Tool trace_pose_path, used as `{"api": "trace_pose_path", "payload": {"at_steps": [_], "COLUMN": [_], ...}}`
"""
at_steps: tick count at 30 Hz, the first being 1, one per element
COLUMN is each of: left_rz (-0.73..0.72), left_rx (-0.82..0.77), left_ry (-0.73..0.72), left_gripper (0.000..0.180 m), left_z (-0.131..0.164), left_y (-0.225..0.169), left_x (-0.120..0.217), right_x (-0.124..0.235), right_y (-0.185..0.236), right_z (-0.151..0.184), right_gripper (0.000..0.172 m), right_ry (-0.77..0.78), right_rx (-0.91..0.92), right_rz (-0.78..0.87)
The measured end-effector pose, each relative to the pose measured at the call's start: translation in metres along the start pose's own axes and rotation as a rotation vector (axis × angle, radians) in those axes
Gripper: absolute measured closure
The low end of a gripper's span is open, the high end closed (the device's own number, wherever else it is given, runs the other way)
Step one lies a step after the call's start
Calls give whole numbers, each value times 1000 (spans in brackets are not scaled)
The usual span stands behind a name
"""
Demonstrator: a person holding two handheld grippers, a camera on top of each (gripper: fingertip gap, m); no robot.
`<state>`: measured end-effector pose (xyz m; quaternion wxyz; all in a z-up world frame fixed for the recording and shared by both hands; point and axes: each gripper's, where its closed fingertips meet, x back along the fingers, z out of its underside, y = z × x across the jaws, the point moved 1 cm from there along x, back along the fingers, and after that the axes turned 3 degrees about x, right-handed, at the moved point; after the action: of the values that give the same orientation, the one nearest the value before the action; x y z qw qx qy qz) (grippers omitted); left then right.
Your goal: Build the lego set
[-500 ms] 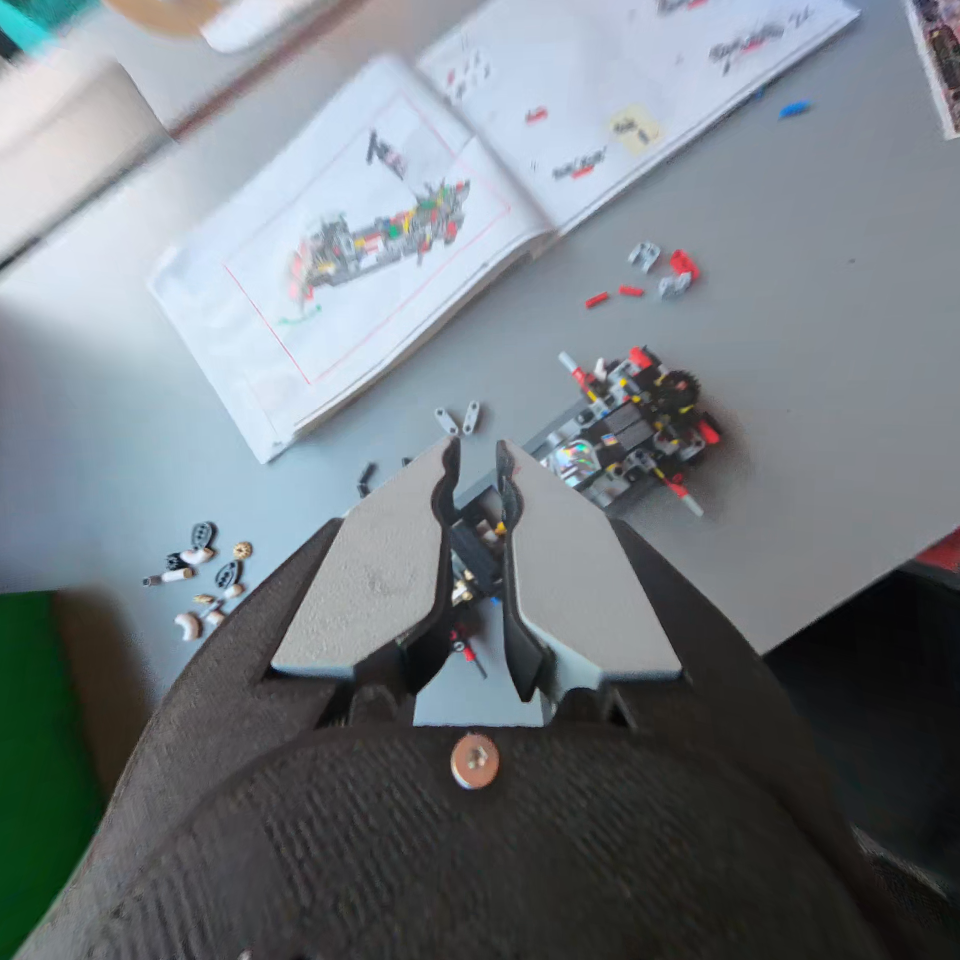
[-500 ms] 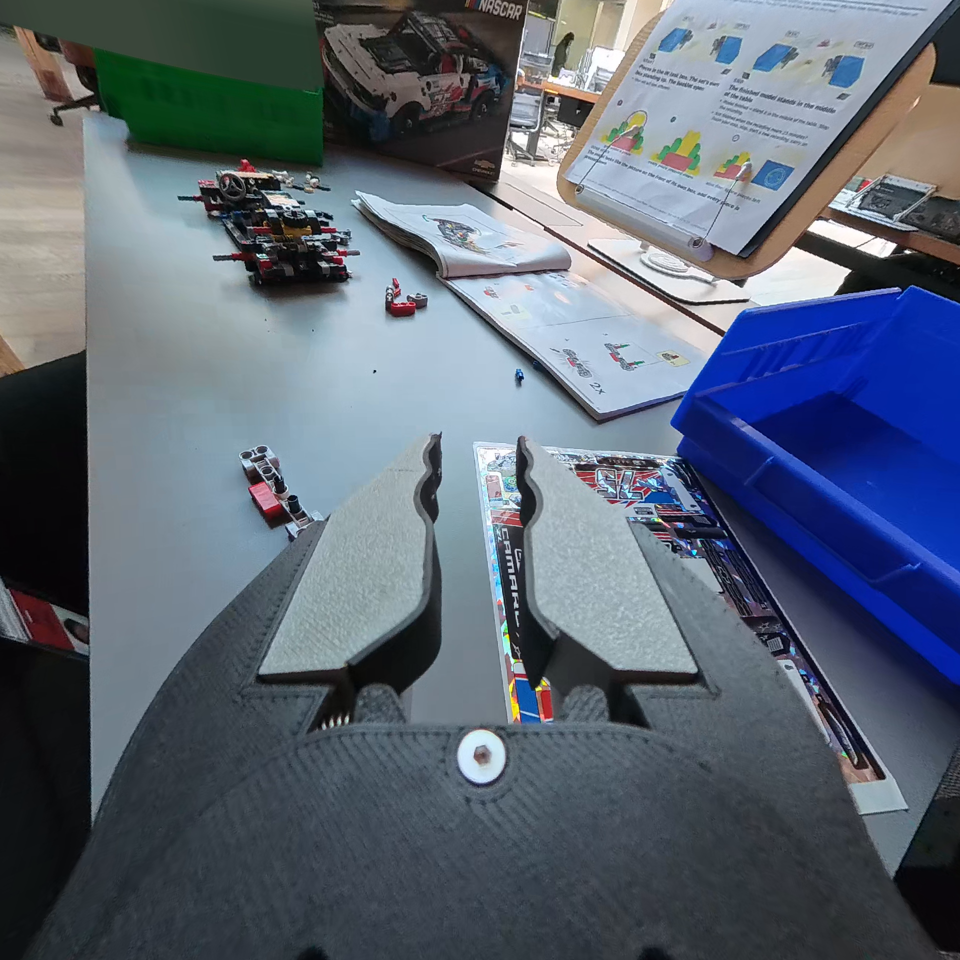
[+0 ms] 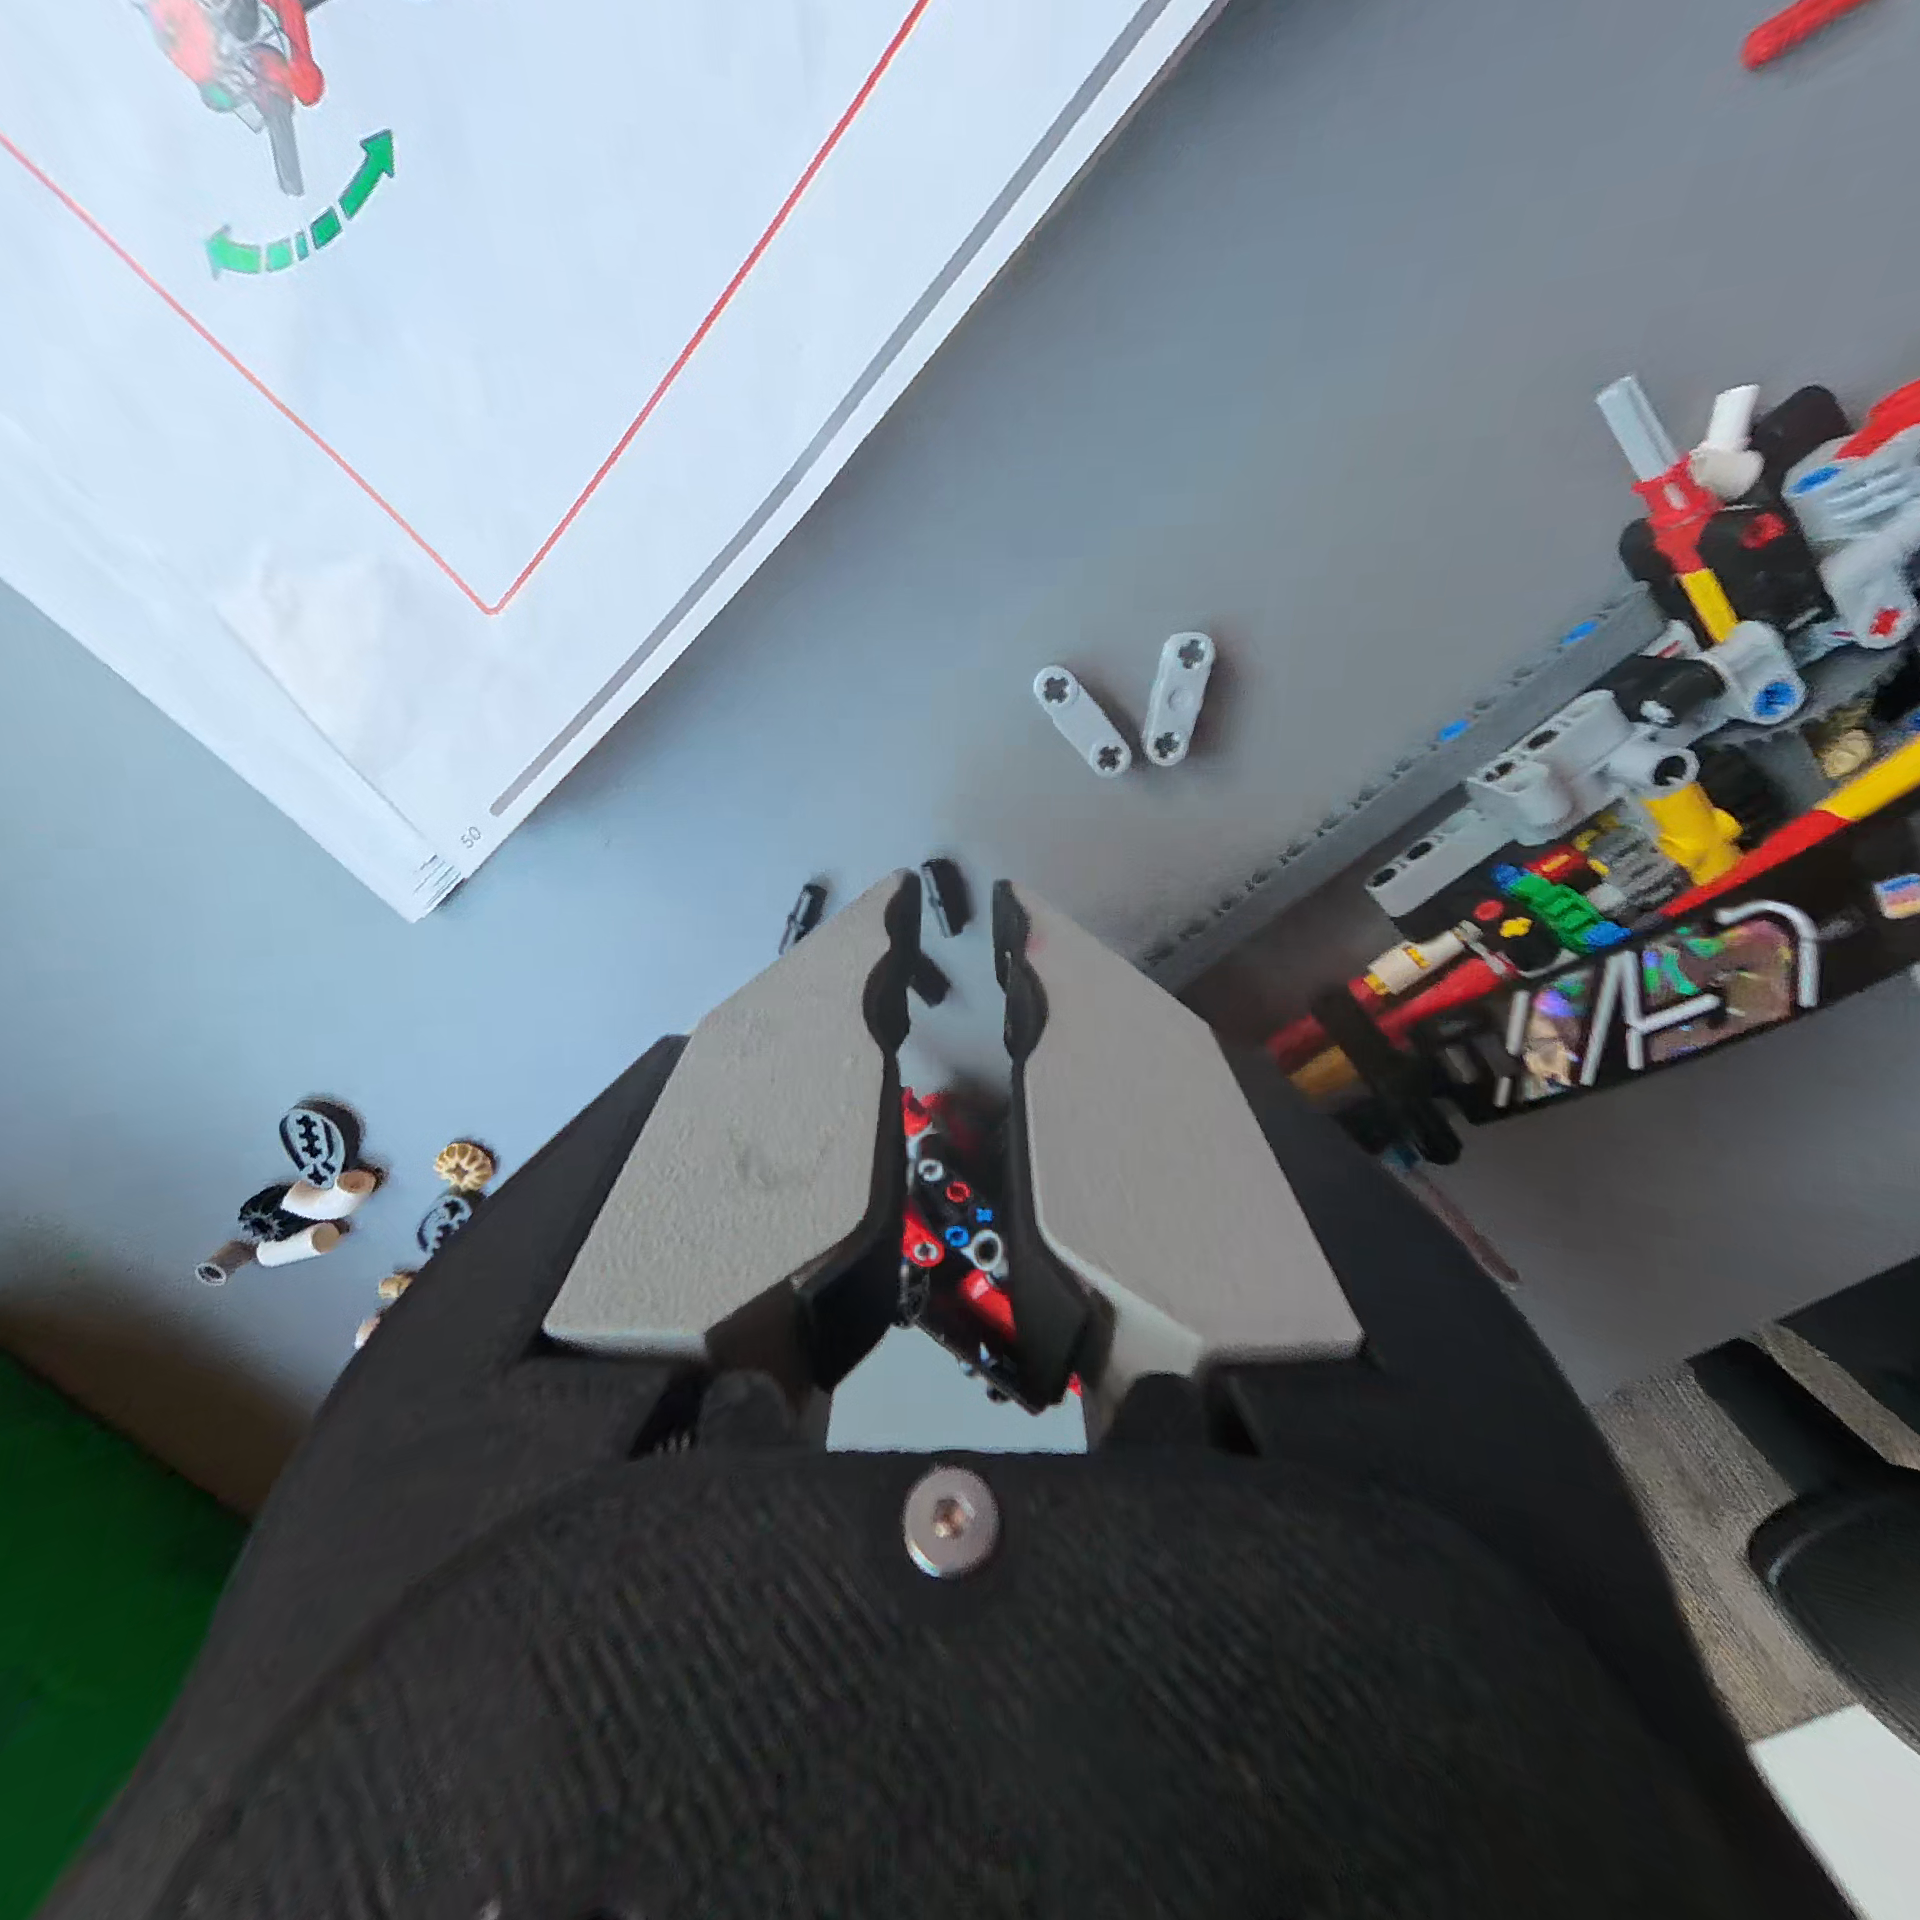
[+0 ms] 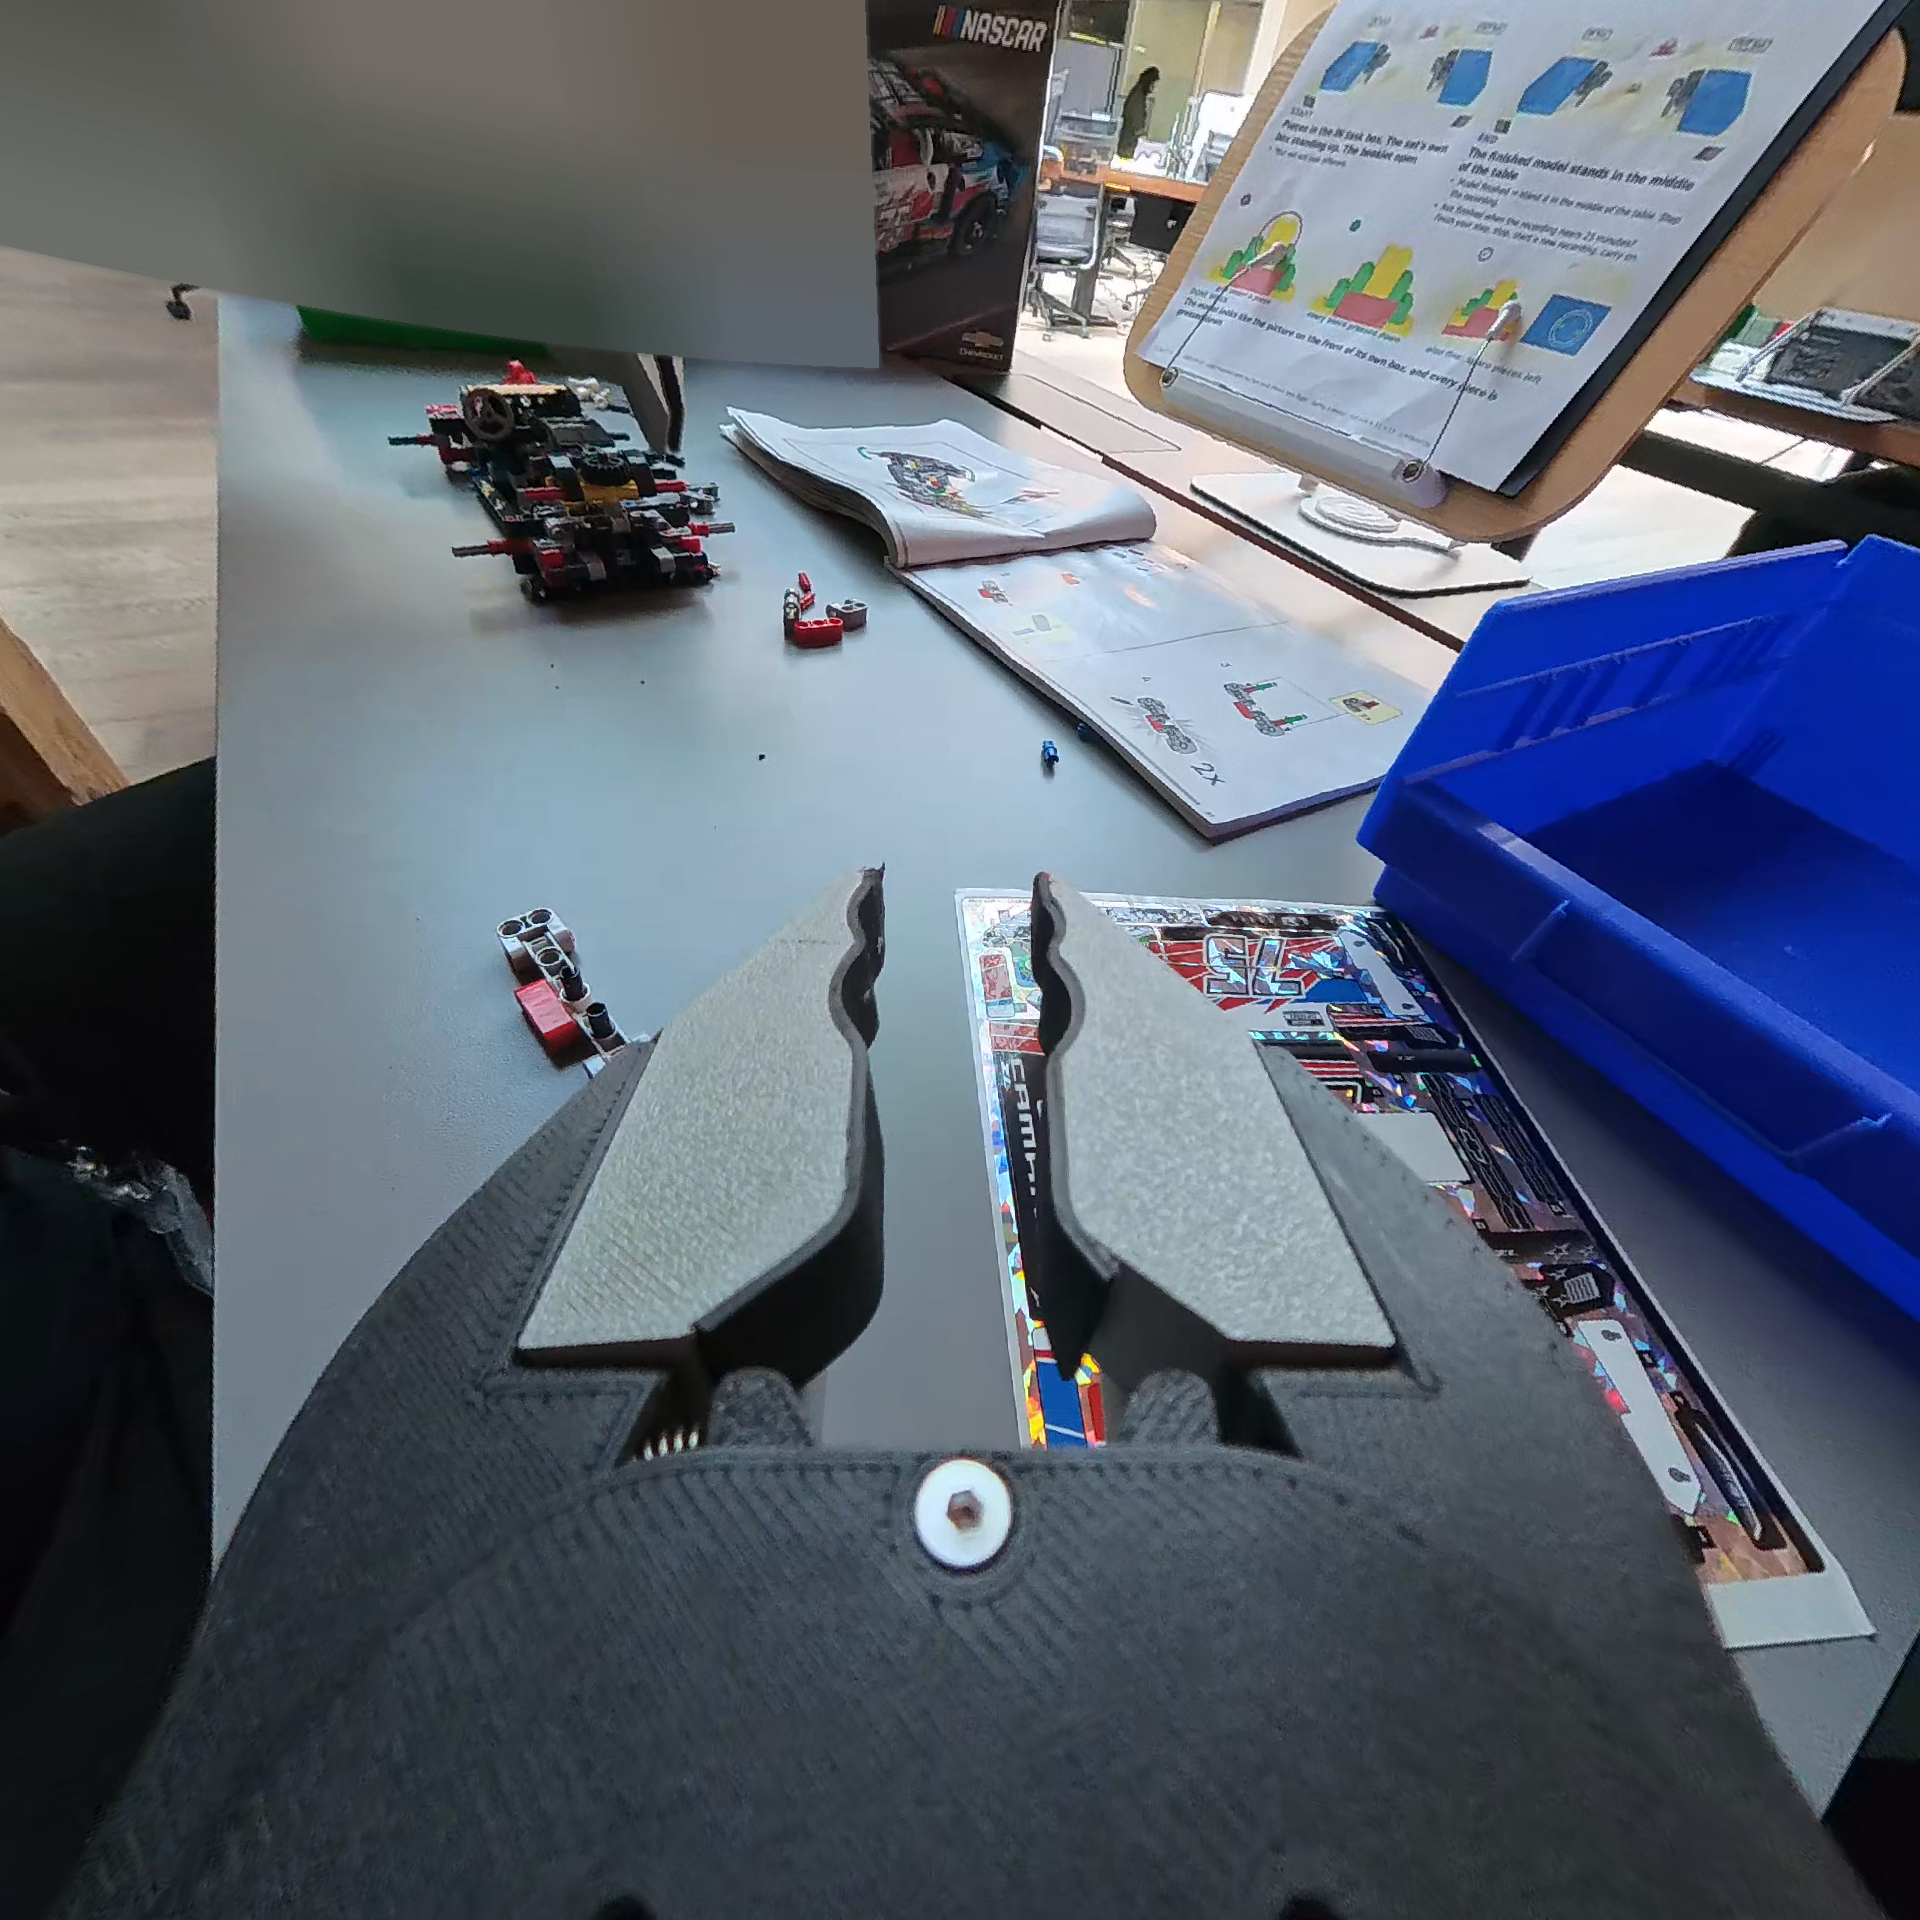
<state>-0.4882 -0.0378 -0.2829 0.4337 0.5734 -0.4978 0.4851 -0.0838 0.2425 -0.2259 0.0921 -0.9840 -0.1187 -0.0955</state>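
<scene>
1. Left gripper [image 3: 951,904]: fingers narrowed, pinching the black-and-red end of the brick-built model [image 3: 1621,790], right of the booklet [image 3: 520,364].
2. Model: likely light and stiff, with fragile snap joints; grip the solid beams.
3. Right gripper [image 4: 958,883]: spread, empty, on the near side of the booklet.

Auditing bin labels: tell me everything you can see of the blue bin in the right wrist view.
The blue bin is glossy moulded plastic, open-topped, with stepped, ribbed walls and a thick rim. What shows of its inside is empty. It stands upright on the grey table at the right, cut off by the frame edge. Its near corner meets or overlaps the shiny sticker sheet. The right gripper is apart from it.
</scene>
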Motion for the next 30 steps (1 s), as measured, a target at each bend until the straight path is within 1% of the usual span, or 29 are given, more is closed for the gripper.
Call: {"api": "trace_pose_path", "payload": {"at_steps": [4, 6, 9, 11, 13, 17, 18, 20, 22, 24, 25, 27, 30], "left_rz": [-14, -16, 2, -11, -71, -80, -76, -40, 10, 58, 80, 108, 198], "left_rx": [3, 8, 21, 18, 3, -22, -42, -117, -251, -382, -438, -510, -551], "left_ry": [56, 58, 41, 46, 47, -50, -80, -164, -241, -295, -306, -319, -303], "left_gripper": [172, 177, 178, 177, 178, 178, 178, 177, 178, 179, 178, 178, 178], "left_z": [7, 7, 4, 5, 5, -13, -20, -41, -62, -80, -86, -96, -100], "left_y": [6, 7, 6, 8, 12, -10, -22, -64, -127, -193, -223, -268, -320], "left_x": [-9, -12, -13, -13, -9, 17, 25, 45, 62, 66, 61, 43, 9], "right_x": [1, 1, 2, 2, 2, 1, 1, 1, 0, 0, 0, -1, -1], "right_y": [1, 1, 1, 1, 2, 3, 4, 4, 4, 4, 4, 6, 15], "right_z": [-1, -1, -2, -2, -2, -2, -2, -2, -2, -1, -1, 0, 2], "right_gripper": [147, 147, 147, 148, 148, 148, 148, 148, 148, 148, 148, 148, 144], "right_ry": [-9, -12, -17, -19, -19, -17, -16, -14, -11, -6, -4, 2, 26], "right_rx": [4, 5, 4, 6, 11, 28, 32, 38, 39, 40, 42, 55, 67], "right_rz": [-3, -5, -7, -6, -6, -3, -2, 0, 2, 3, 3, -3, -30]}}
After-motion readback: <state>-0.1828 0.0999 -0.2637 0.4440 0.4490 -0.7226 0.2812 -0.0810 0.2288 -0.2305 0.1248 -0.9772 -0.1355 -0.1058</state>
